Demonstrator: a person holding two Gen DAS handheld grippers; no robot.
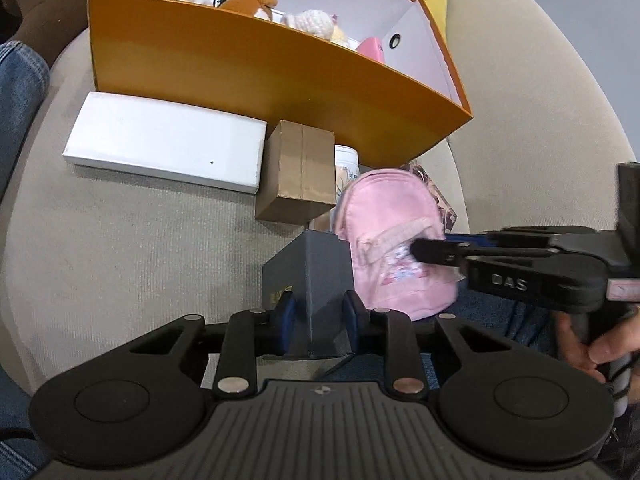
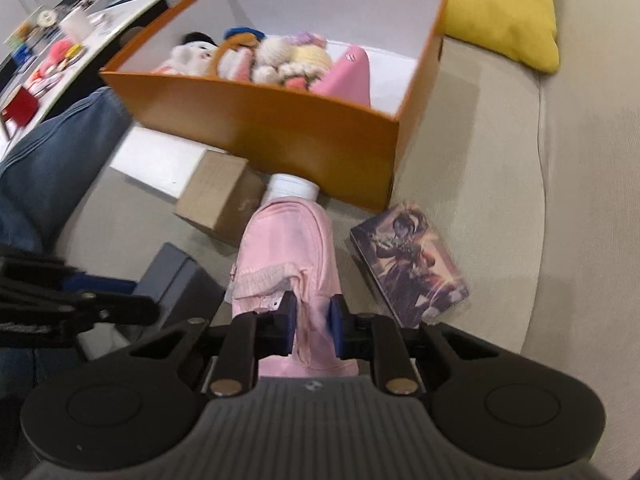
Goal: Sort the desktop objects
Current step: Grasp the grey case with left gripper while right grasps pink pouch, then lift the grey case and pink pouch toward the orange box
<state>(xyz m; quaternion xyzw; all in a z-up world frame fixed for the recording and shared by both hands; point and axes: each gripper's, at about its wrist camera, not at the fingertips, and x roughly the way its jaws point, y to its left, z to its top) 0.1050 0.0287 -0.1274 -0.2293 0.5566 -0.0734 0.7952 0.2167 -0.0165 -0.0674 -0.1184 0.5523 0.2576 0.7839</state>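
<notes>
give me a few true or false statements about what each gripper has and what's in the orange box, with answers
1. The right gripper is closed on the pink mini backpack. True.
2. The left gripper has the brown cardboard box between its fingers. False: it has the dark grey box; the brown cardboard box lies further off, beside the white box.
3. The orange box is empty. False: it holds plush toys and a pink item.
4. An illustrated card box lies on the cushion beside the backpack. True.
5. A yellow cushion sits behind the orange box. True.
</notes>
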